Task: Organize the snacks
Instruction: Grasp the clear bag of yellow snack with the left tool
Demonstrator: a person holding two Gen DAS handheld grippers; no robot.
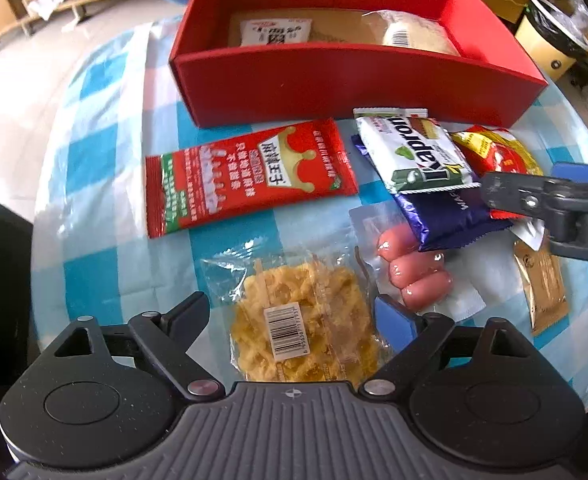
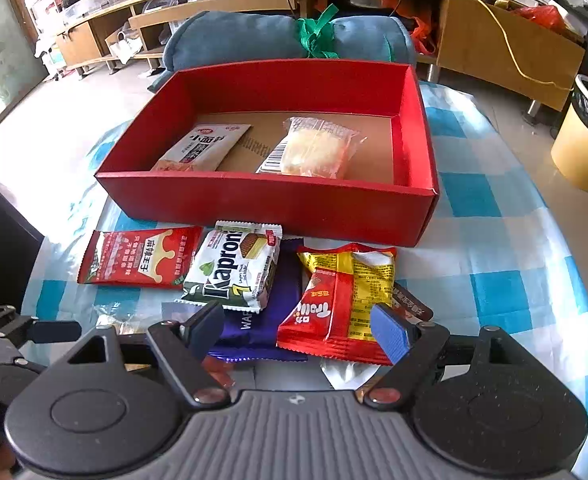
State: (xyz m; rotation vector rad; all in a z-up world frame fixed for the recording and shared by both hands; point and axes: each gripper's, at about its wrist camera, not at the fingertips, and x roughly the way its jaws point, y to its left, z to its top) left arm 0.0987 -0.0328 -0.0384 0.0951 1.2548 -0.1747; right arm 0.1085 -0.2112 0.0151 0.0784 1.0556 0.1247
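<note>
A red box (image 1: 334, 80) (image 2: 269, 204) stands at the back of the table and holds a white sachet (image 2: 203, 146) and a clear pack of pale cake (image 2: 314, 148). My left gripper (image 1: 294, 316) is open and straddles a clear bag of yellow crisps (image 1: 302, 328); I see no pad pressing on it. Beside the bag lie pink sausages (image 1: 414, 272) and a red crown sachet (image 1: 249, 176). My right gripper (image 2: 298, 332) is open above a purple wafer pack (image 2: 261, 320) and a red and yellow pack (image 2: 342, 304). A white Kapron wafer (image 2: 229, 272) rests on the purple pack.
A brown sachet (image 1: 542, 284) lies at the right of the pile. The blue checked tablecloth (image 2: 494, 240) ends close at both sides. A blue rolled bundle (image 2: 285, 40) sits behind the box, with a yellow bin (image 2: 582, 136) on the floor at the right.
</note>
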